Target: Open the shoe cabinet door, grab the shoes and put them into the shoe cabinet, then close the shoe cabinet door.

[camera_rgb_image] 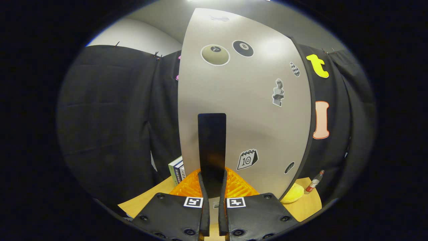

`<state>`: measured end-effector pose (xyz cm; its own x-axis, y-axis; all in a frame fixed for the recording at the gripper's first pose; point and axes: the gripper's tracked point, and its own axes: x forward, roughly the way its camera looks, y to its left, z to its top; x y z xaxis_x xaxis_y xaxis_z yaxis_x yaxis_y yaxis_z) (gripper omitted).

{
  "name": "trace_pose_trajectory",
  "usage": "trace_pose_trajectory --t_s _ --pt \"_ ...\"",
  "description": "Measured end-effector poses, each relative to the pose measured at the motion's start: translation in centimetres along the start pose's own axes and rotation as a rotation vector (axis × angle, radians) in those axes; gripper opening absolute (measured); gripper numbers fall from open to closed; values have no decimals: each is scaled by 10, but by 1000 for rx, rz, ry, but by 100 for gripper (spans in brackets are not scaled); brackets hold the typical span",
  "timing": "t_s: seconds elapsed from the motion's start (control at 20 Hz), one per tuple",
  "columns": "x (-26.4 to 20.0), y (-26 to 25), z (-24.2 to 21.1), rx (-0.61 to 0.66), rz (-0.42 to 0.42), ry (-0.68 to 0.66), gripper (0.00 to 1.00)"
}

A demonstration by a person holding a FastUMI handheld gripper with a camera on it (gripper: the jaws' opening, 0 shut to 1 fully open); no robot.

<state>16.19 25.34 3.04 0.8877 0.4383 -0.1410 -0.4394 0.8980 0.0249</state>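
The shoe cabinet door [247,100] is a pale grey panel with several stickers, standing close in front of me. A flat black handle [211,140] runs upright on its lower part. My gripper [213,179] is shut on the bottom of this handle, one finger pressing each side. The door's left edge stands against the black cloth; the cabinet's inside is hidden behind the panel.
A wooden table top [302,207] lies below. A few upright books [177,170] stand just left of the door's lower edge. Right of the door are a yellow rounded object [292,195] and a small bottle with a red label [314,183].
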Motion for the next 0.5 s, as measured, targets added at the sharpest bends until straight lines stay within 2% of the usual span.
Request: trace_pose_trajectory --t_s 0.5 --pt "-24 -26 -3 15 -84 -13 11"
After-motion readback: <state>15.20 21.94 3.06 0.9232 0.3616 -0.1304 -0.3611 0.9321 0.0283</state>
